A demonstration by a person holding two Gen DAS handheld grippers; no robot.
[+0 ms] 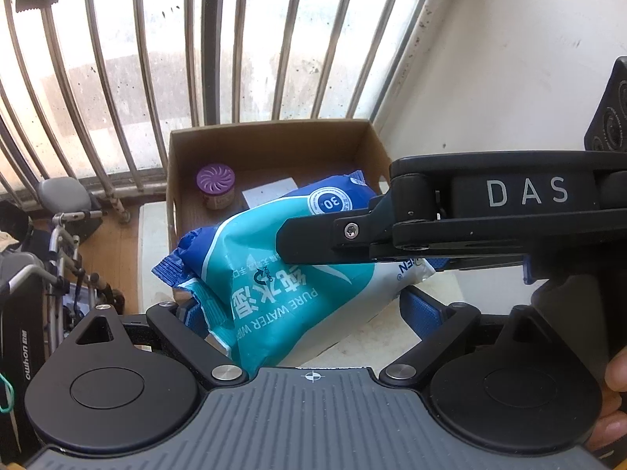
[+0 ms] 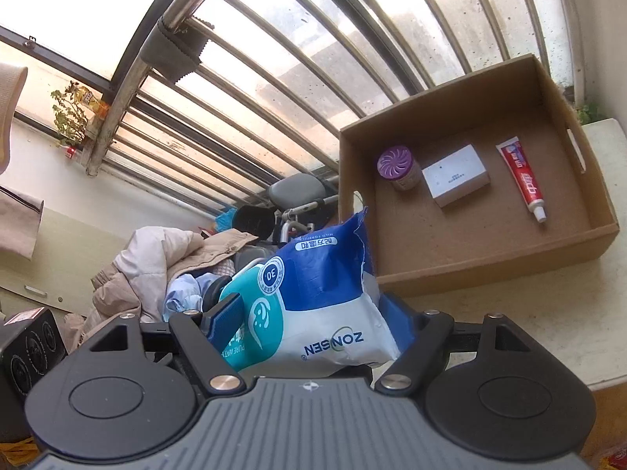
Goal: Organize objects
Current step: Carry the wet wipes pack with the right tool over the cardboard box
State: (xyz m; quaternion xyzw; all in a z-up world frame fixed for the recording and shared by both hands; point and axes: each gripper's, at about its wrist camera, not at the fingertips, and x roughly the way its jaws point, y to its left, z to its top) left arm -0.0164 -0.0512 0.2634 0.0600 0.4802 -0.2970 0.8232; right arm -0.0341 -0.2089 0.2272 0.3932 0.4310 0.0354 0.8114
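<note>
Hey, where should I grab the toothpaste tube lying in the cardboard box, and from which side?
Grip the toothpaste tube across its mid-body, coming straight down from above. It lies flat on the cardboard box floor, apart from the white box, so both long edges are free; the cap end is too narrow.

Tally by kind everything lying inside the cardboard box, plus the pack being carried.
Jar with purple lid: 1
White box: 1
Toothpaste tube: 1
Wipes pack, carried, not inside the cardboard box: 1
Total: 4
</note>
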